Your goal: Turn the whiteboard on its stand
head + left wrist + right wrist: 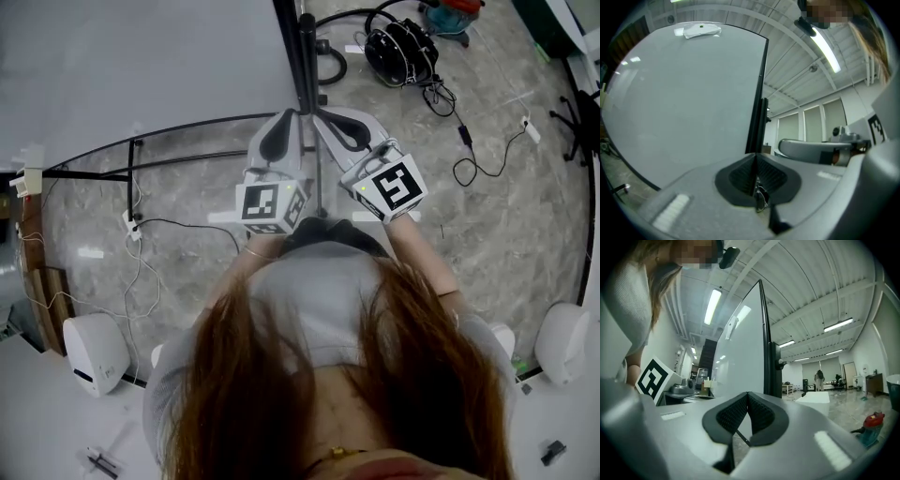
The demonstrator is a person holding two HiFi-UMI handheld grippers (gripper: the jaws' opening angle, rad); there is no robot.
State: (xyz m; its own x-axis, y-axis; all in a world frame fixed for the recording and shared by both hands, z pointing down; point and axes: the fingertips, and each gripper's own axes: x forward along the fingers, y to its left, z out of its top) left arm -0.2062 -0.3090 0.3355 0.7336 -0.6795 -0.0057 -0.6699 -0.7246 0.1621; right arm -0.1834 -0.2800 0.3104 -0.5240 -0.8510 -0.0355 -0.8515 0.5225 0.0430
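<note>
The whiteboard (141, 66) fills the upper left of the head view, its black side frame running down to the stand's post (307, 56). My left gripper (292, 113) is shut, with its tip against the board's side frame. My right gripper (318, 114) is shut just across the post, with nothing between its pads. In the left gripper view the board's face (684, 103) spreads left, and its black edge meets the left gripper (755, 156) at the tip. From the right gripper view, the board (740, 348) and post (774, 366) stand just past the shut right gripper (747, 393).
The stand's black base bar (141, 159) lies on the marble floor to the left. Cables and a power strip (131, 225) trail nearby. A black cable bundle (398, 52) and a red vacuum (455, 11) sit beyond. White rounded units (94, 352) (562, 342) flank me.
</note>
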